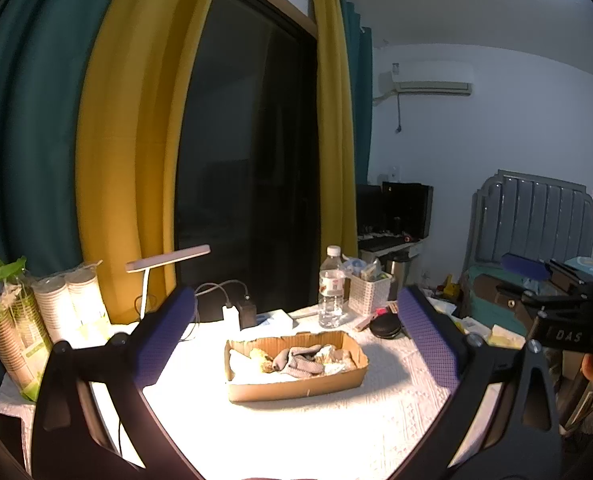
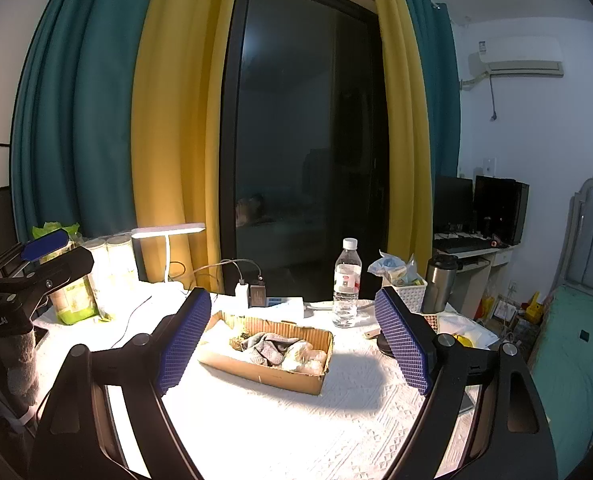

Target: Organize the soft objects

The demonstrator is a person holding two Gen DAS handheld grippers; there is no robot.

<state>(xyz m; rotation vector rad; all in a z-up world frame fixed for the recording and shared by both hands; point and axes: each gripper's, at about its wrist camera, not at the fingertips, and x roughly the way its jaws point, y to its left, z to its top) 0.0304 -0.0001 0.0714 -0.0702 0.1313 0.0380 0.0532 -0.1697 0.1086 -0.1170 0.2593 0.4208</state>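
- Both black two-finger grippers with blue textured pads, the left gripper and the right gripper, hang spread wide above the near edge of the white-clothed desk, grasping nothing
- Shallow brown cardboard box sits mid-desk, one only, and holds the soft things: one grey knitted cloth lying over pale, yellowish bundles too tangled to count
- By my reading, no soft piece lies loose on the cloth, so the step is either the start or the close; I cannot tell which
- Should sorting go on, the next move calls for lowering one gripper into the box and pinching the grey cloth from its top fold
- Beyond the box, toward the far edge: one clear plastic water bottle, one white lattice basket, one white desk lamp, two sleeves of paper cups at the far left corner
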